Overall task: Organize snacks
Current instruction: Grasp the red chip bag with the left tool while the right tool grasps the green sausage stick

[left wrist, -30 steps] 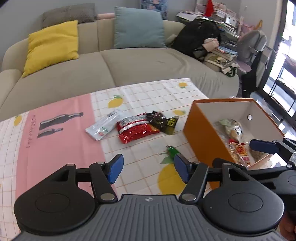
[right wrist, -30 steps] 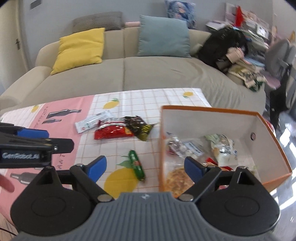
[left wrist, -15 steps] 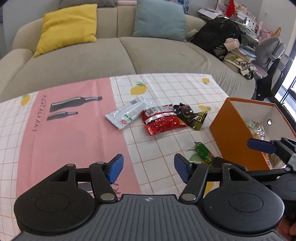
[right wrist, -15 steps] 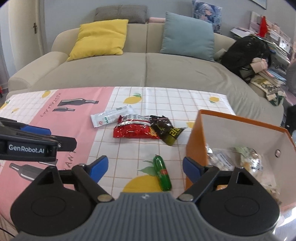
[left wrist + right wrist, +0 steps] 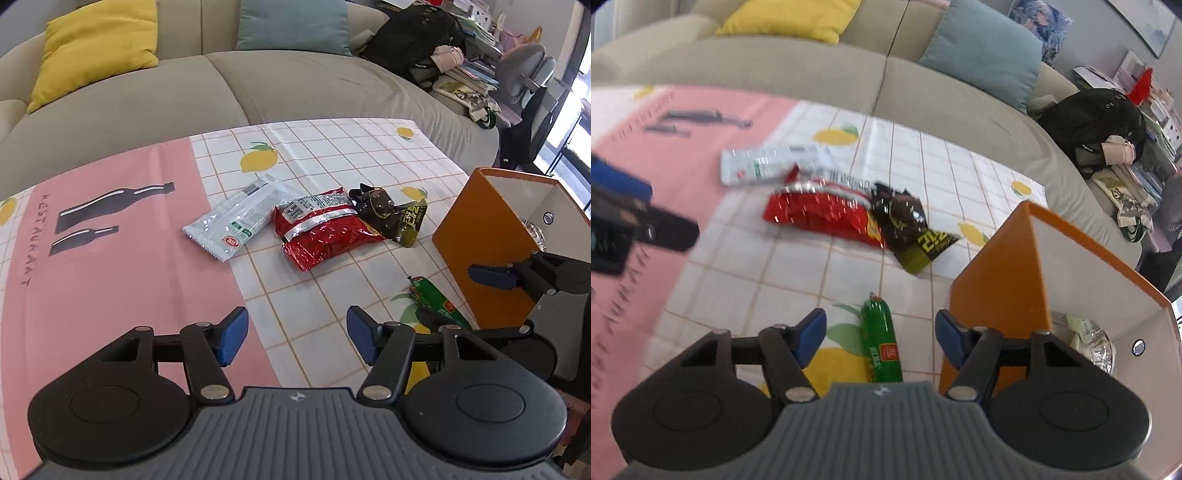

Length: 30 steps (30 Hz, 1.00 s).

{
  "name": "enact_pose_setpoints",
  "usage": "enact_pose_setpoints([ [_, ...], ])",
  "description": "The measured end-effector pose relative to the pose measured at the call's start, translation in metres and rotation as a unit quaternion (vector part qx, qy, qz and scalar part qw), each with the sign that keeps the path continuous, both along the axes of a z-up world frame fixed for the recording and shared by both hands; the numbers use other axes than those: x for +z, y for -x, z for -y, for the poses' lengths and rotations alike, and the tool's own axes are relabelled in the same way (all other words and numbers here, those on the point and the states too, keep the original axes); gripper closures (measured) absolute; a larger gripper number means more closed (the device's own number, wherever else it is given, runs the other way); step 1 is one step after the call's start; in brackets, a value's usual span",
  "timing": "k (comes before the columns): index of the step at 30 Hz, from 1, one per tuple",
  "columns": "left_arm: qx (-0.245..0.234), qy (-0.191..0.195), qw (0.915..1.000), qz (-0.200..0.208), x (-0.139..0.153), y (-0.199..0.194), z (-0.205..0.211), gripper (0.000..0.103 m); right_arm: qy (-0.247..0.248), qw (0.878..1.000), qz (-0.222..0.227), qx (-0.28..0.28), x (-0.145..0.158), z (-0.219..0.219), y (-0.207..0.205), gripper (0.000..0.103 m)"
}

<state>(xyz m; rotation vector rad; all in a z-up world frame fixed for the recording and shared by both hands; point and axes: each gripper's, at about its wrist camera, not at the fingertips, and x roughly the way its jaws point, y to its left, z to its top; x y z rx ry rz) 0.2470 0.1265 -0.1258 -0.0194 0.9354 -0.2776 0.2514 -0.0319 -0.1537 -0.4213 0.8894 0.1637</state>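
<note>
Inside orange box (image 5: 993,291), crinkled snack packets (image 5: 1089,341).

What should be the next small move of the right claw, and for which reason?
Probably lower the right claw a little further until its pads flank the green sausage. The sausage lies on the tablecloth between the closing jaws, not yet touched, right beside the orange box where snacks already sit.

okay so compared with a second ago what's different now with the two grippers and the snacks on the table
Both grippers came down toward the table. The right gripper swung from over the orange box to straddle the green sausage, its jaws closing but not yet touching it. The left gripper is open and empty. The white packet, red bag and dark packet have not moved.
</note>
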Motion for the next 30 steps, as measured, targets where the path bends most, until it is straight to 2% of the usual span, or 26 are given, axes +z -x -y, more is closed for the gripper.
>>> enact_pose_setpoints([
  [4,-0.012,-0.001,0.9999,-0.003,-0.009,-0.015,0.001,0.035,0.026,1.000,-0.004,0.006,-0.015,-0.003,-0.004,0.043],
  [7,-0.020,0.000,0.9998,-0.005,-0.015,-0.025,0.005,0.037,0.020,1.000,-0.018,-0.002,-0.022,0.000,-0.010,0.050],
  [10,-0.026,0.005,0.9996,-0.005,-0.020,-0.033,0.009,0.038,-0.008,1.000,-0.024,-0.014,-0.023,0.006,-0.016,0.058],
  [13,-0.029,0.001,0.9996,-0.003,-0.026,-0.042,0.014,0.038,-0.029,0.999,-0.032,-0.016,-0.024,0.005,-0.023,0.077],
  [18,-0.034,0.005,0.9994,0.002,-0.037,-0.056,0.023,0.039,-0.071,0.996,-0.044,-0.021,-0.025,0.003,-0.036,0.079],
  [21,-0.028,0.006,0.9996,-0.003,-0.045,-0.065,0.028,0.045,-0.107,0.992,-0.058,-0.034,-0.026,0.006,-0.044,0.080],
  [24,-0.025,0.008,0.9996,-0.008,-0.053,-0.072,0.032,0.052,-0.124,0.989,-0.064,-0.041,-0.026,0.008,-0.046,0.080],
  [26,-0.017,0.008,0.9998,-0.008,-0.056,-0.074,0.034,0.064,-0.124,0.990,-0.061,-0.037,-0.028,0.007,-0.045,0.080],
  [30,0.006,0.021,0.9997,-0.009,-0.057,-0.075,0.031,0.074,-0.128,0.989,-0.060,-0.032,-0.029,0.008,-0.044,0.078],
])
